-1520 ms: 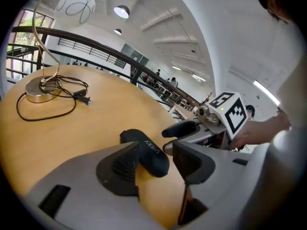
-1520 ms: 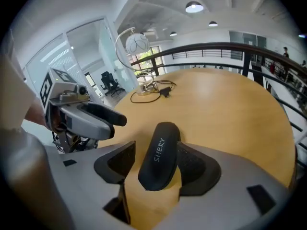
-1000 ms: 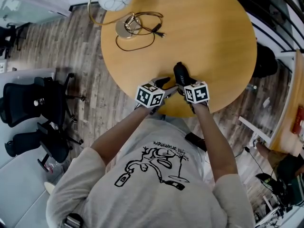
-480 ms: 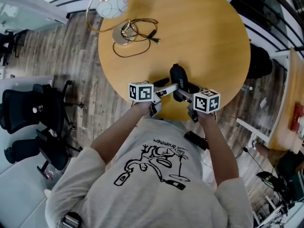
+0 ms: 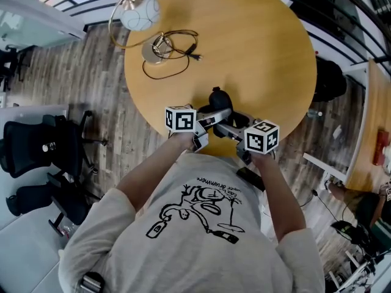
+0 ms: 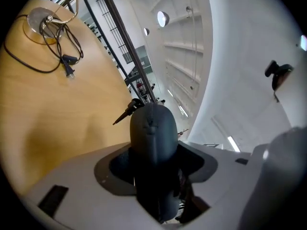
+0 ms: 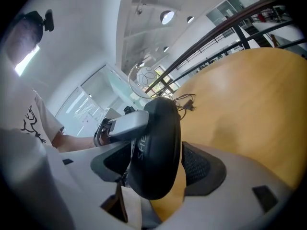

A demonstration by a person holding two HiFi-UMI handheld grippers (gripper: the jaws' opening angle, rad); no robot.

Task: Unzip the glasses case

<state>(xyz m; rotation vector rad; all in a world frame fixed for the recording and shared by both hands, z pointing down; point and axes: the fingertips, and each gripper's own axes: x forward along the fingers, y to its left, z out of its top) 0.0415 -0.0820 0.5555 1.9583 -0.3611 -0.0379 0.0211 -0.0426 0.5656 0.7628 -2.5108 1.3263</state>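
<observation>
The black glasses case [image 5: 219, 98] is held up over the near edge of the round wooden table [image 5: 263, 47], between both grippers. My left gripper [image 5: 221, 112] reaches in from the left. In the left gripper view the case [image 6: 153, 133] stands upright between the dark pads, and the left gripper [image 6: 153, 164] has just been closing on it. My right gripper [image 5: 227, 126] comes from the lower right. In the right gripper view the case [image 7: 158, 143], with white lettering, fills the gap of the right gripper [image 7: 156, 166]. A grey finger of the left gripper [image 7: 122, 124] lies against the case's left side.
A lamp with a white globe shade [image 5: 139, 12] and a round base [image 5: 153, 52] stands at the table's far left, its black cord and plug [image 5: 186, 41] looped beside it. Black office chairs [image 5: 36, 139] stand on the wood floor to the left. A railing runs behind the table.
Both grippers have risen from the table with the case between them. The left gripper has rolled, and the right cube has moved toward the lower right.
</observation>
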